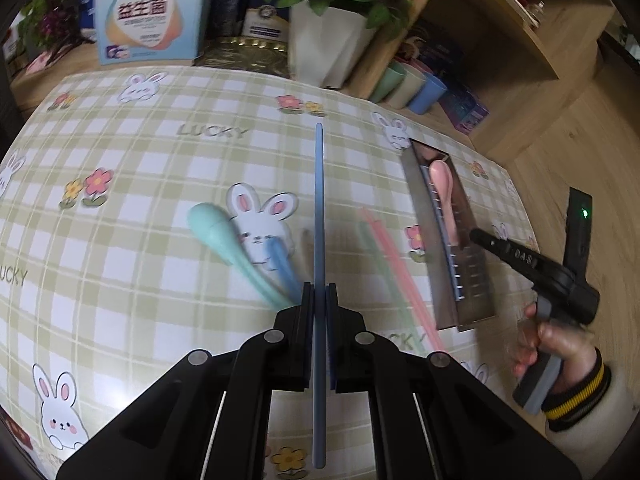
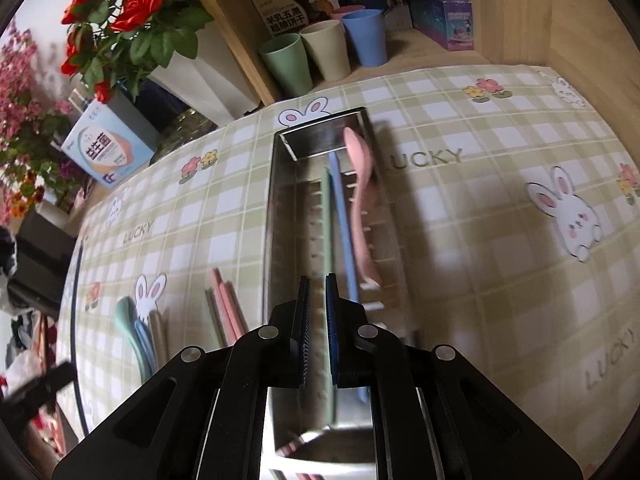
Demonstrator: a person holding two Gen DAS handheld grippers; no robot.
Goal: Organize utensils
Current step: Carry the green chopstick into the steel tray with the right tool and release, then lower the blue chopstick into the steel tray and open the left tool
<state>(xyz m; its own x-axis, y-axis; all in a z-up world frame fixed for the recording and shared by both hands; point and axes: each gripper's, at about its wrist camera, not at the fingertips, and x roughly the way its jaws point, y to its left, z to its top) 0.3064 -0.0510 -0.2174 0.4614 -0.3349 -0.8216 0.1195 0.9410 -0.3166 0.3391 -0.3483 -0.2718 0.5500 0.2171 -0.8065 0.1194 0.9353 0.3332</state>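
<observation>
Indoors | checked bunny tablecloth [image 1: 160,160] | wooden shelf [image 2: 520,20] behind

A green-and-white checked tablecloth [image 1: 160,168] printed with rabbits, flowers and the word LUCKY covers the table. At its far edge stand a pale blue box with Chinese characters [image 1: 150,16] to the left, a white pot of red roses [image 1: 326,40] in the middle with a gold-patterned tin [image 1: 248,54] between them, and pink flowers [image 2: 20,120] further left. To the right, inside a wooden shelf [image 2: 520,12], a green cup [image 2: 286,66], a beige cup [image 2: 326,54] and a blue cup [image 2: 366,38] stand in a row touching, with a purple box [image 2: 444,20] near them and dark packets [image 2: 296,0] behind.
</observation>
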